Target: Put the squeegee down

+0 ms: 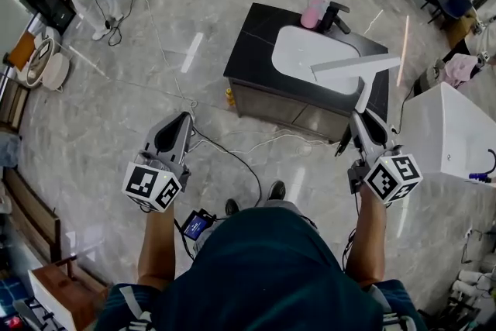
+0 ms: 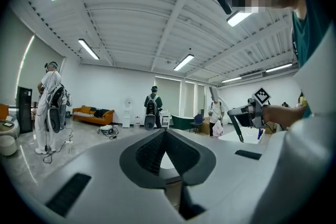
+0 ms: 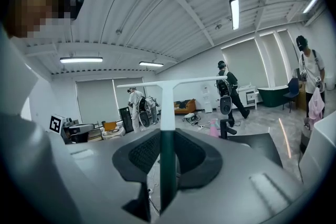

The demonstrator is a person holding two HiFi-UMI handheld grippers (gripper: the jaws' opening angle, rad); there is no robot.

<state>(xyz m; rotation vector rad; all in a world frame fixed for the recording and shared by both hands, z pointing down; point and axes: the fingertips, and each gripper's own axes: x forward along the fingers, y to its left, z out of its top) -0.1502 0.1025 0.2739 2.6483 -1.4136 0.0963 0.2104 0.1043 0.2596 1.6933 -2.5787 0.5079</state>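
We grip the squeegee (image 1: 357, 67) by its handle in the right gripper (image 1: 363, 118), blade up, not yet over the dark surface (image 1: 253, 35), left gripper (image 1: 179, 128) closed empty; letting go early likely drops it on the floor (image 1: 116, 105).

White squeegee (image 1: 355, 66), black countertop (image 1: 252, 50)
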